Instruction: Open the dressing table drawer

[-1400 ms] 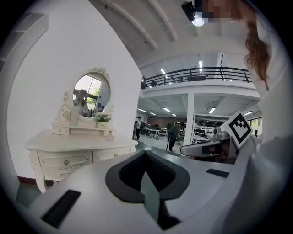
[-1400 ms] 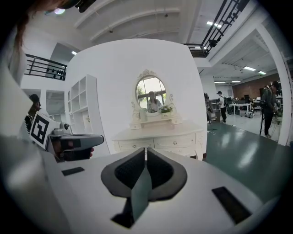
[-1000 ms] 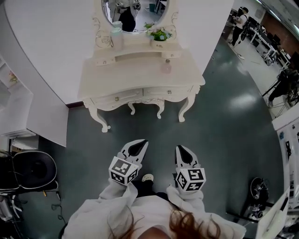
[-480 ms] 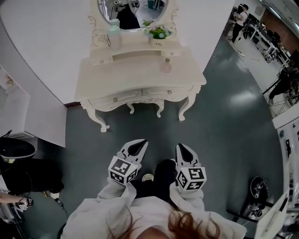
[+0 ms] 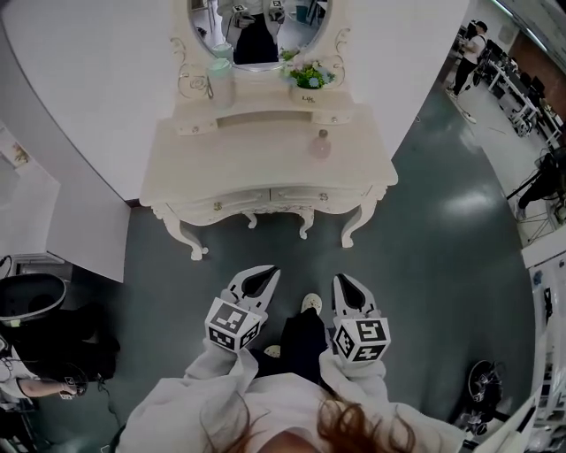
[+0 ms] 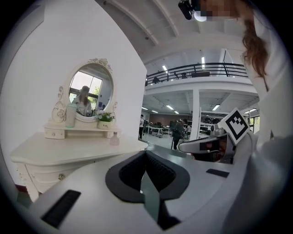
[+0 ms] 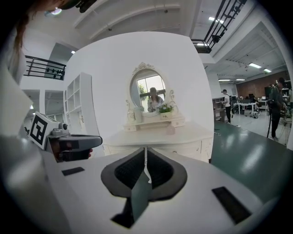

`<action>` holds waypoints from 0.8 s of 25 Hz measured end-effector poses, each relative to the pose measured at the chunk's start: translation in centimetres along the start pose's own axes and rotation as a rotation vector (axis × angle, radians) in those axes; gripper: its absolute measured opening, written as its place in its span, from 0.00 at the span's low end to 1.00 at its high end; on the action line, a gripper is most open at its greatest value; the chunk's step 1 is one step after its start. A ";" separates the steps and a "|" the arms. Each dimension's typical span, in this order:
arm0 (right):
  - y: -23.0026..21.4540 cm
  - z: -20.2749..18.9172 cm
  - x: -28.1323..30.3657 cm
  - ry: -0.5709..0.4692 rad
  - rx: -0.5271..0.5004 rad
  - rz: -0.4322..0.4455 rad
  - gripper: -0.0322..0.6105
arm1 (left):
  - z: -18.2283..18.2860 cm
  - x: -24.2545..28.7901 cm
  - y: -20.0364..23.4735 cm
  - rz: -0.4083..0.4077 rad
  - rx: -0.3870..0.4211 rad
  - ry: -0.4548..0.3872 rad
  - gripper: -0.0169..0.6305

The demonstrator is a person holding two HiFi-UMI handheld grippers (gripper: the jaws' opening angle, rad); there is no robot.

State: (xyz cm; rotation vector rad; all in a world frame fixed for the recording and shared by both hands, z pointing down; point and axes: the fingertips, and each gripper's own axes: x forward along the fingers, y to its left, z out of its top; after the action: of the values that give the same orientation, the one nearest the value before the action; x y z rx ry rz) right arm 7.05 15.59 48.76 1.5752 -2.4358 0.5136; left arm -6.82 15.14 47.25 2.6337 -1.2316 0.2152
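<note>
Both tongs were clenched on nothing. The left tongs [image 5: 262, 276] had its jaws pressed flat together, and so did the right tongs [image 5: 346, 285], with only air ahead of the tips. They were carried side by side, close in front of the person's body, noses aimed at the bench [image 5: 256, 168]. That looked like a sensible carry for an approach, since nothing needed gripping yet. Both sat well short of the bench's front, with bare floor [image 5: 265, 252] in between. A shoe [image 5: 309, 303] showed between them, toe toward the bench.

Now the target. Two shallow drawers ran along the bench's front, just under its top: the left-hand drawer [image 5: 221, 205] and the right-hand drawer [image 5: 320, 196]. Each was shut flush, with a small round knob at its middle. Which one was meant, I couldn't tell.

On the bench's top a small bottle [image 5: 320, 144] stood toward the right, clear of the front edge. At the bench's back a raised shelf carried a cup [image 5: 221, 81] and a flower pot [image 5: 309, 86] under the oval mirror [image 5: 256, 22].

My read was approach stage, drawer untouched. One of the tongs would have to open before it reached a knob, because shut jaws couldn't pinch it.
</note>
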 end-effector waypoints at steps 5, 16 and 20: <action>-2.7 1.7 2.8 0.009 -0.002 0.022 0.11 | 1.3 3.8 1.3 0.019 -0.004 -0.002 0.05; -7.8 5.6 8.2 0.014 -0.014 0.062 0.11 | 4.6 10.8 3.8 0.057 -0.008 -0.013 0.05; -9.5 6.2 9.6 0.016 -0.014 0.071 0.11 | 5.1 13.0 4.4 0.067 -0.005 -0.016 0.05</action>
State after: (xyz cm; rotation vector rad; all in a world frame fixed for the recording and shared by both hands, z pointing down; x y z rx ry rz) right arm 11.88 1.55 48.05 1.4784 -2.4855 0.5176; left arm -1.74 1.52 45.85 2.5972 -1.3249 0.2028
